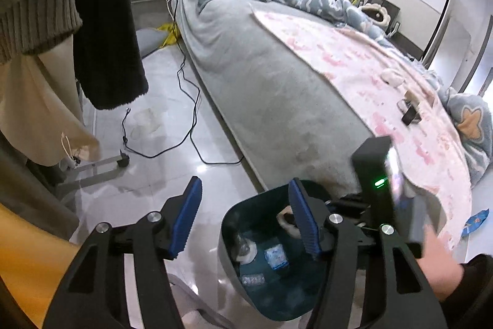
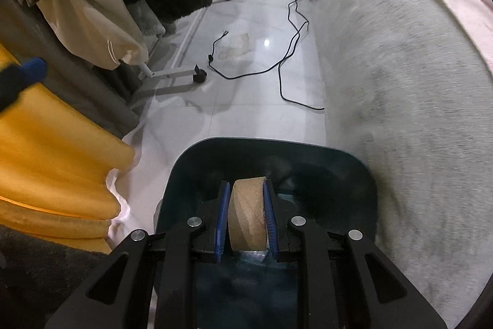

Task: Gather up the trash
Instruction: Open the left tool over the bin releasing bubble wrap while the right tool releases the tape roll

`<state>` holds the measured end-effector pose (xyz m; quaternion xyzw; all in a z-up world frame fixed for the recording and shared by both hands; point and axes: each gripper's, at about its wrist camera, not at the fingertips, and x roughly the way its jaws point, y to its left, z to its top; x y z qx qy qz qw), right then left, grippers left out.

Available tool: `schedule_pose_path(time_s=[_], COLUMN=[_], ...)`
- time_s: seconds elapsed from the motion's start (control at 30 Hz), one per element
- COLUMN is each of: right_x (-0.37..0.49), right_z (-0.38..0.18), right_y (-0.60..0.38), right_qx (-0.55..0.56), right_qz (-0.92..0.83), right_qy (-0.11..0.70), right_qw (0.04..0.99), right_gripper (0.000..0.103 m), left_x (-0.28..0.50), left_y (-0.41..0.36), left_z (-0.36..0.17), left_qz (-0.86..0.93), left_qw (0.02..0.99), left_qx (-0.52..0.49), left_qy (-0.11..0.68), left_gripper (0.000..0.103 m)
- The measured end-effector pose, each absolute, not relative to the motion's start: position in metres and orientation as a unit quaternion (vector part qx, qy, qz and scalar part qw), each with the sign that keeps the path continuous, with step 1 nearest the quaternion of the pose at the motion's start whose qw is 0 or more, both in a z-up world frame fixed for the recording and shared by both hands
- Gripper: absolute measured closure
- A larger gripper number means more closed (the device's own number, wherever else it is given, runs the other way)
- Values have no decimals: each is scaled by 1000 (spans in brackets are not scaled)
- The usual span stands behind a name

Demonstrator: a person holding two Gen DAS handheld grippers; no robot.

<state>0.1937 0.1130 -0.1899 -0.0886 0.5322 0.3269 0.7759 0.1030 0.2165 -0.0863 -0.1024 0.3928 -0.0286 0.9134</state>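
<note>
A dark teal trash bin (image 1: 234, 215) stands on the floor beside the bed, with wrappers (image 1: 276, 257) lying inside it. It also shows in the right wrist view (image 2: 348, 174). My right gripper (image 2: 245, 215) is shut on a brown cardboard roll (image 2: 246, 215) and holds it right over the bin's opening. The right gripper's black body (image 1: 374, 174) shows in the left wrist view, above the bin's right side. My left gripper (image 1: 245, 215) is open and empty, just above the bin's left rim. A blue wrapper (image 1: 476, 221) lies on the floor at the bed's foot.
A bed with a grey sheet (image 1: 262, 76) and a pink blanket (image 1: 385, 88) fills the right. Black cables (image 1: 191, 119) trail over the tiled floor. Hanging clothes (image 1: 104, 20) and a rack foot (image 1: 101, 165) stand left. Small dark objects (image 1: 411, 110) lie on the blanket.
</note>
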Motion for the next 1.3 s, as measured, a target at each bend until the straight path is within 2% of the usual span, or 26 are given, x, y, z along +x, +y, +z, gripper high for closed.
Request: schedule_pose_path(time_s=[0.27,0.3,0.33,0.37,0.63,0.83,0.97,1.3], right_x=[191,192,192,193,193,198,208,233], right_z=[-201,-202,-202,-203,-174,-145,-128,-84], right_y=[128,128,128,128,119,109,97,55], right_qx=[-111,-113,-114,-115,-103,-98,-85,-74], right_qz=[318,316,314,313,329,342,347,337], right_qy=[544,547,550,551,528,498,482,424], right_qw=[768,767,765,765,776,791,800,838], right_gripper=[79,75,62,59,58,51,50,43], left_x=[101,101,100,101,104,115,125,153], left_y=[222,221,222,222,210,198,189,160], left_z=[-64,-61,-60,-57,-37,-24,-17,-6], left_qz=[-30,-30,-30,-31,-39,-45,-46,-59], left_qw=[926,927,928,928,936,940,943,945], left_qx=[-112,-112,-113,-113,-107,-105,-102,-100], left_qy=[360,357,355,352,333,321,315,305], left_gripper=[45,45,45,45,45,45,43,32])
